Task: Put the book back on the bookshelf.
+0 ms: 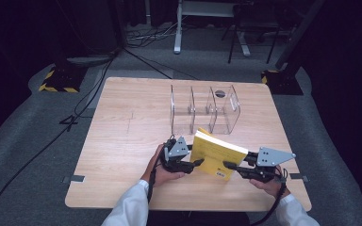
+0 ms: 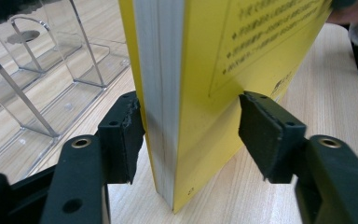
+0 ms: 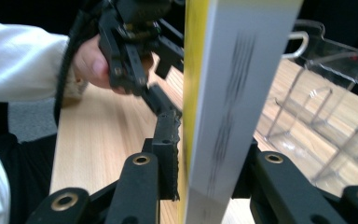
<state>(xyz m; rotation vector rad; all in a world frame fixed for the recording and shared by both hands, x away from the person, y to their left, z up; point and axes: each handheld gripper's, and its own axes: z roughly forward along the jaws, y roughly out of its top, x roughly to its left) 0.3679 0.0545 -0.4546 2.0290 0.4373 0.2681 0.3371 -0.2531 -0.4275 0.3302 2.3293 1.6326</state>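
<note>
A thick yellow book (image 1: 215, 153) stands tilted on the wooden table (image 1: 122, 141), just in front of a clear acrylic divider rack (image 1: 205, 110). My right gripper (image 1: 229, 165) is shut on its spine end; in the right gripper view both pads (image 3: 168, 149) press the book (image 3: 233, 93) from either side. My left gripper (image 1: 197, 163) straddles the opposite end. In the left gripper view the left pad (image 2: 126, 135) rests against the book (image 2: 200, 93). The right pad (image 2: 265, 135) stands off the yellow cover, so the left gripper (image 2: 189, 109) is open.
The rack (image 2: 42, 84) has several upright slots and stands a short way beyond the book; it also sits behind the book in the right gripper view (image 3: 326, 107). Bare tabletop lies to the left. The table's near edge (image 1: 184, 208) is close behind my hands.
</note>
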